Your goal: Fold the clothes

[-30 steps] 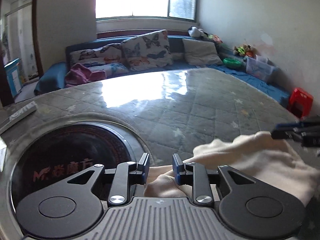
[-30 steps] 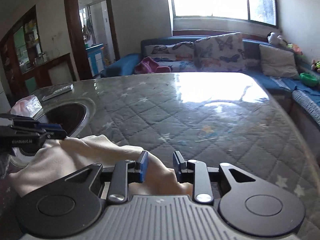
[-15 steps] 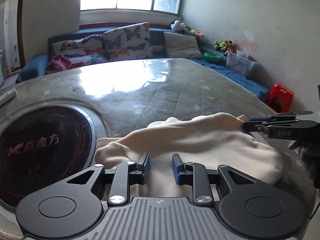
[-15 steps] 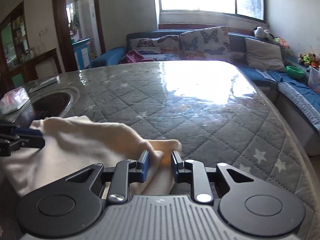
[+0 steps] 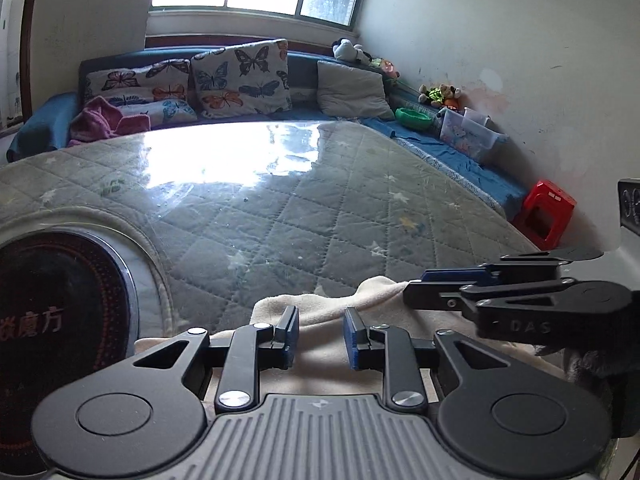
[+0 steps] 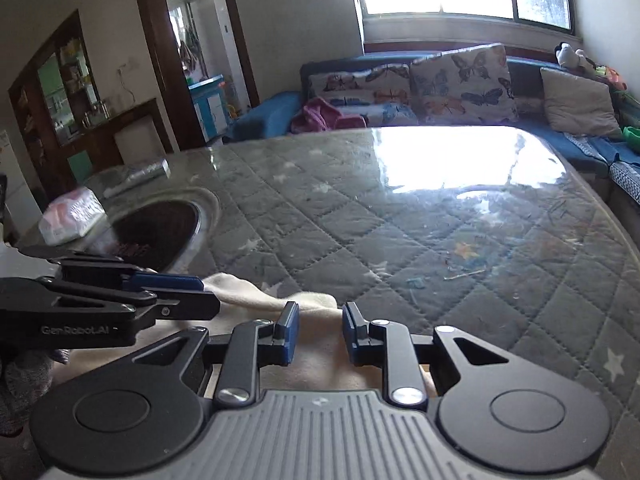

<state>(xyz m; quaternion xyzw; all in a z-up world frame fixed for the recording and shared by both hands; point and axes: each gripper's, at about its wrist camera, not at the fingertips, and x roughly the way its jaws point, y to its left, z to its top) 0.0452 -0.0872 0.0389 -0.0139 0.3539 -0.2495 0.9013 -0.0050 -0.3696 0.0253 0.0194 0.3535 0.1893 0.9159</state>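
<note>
While both claws gape over cream cloth point(image 5: 320, 308), left gripper point(image 5: 320, 338), right gripper point(image 6: 318, 334) — tissue pack point(image 6: 72, 216), perhaps, right view only.

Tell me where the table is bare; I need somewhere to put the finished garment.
Bare quilted table cover stretches from the cream garment to the sofa-side edge. Crowded: near edge, with left gripper and right gripper over the garment; hotplate, tissue pack at left.

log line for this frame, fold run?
step: fold | cream garment on quilted table | left gripper jaws open | right gripper jaws open | neither gripping
</note>
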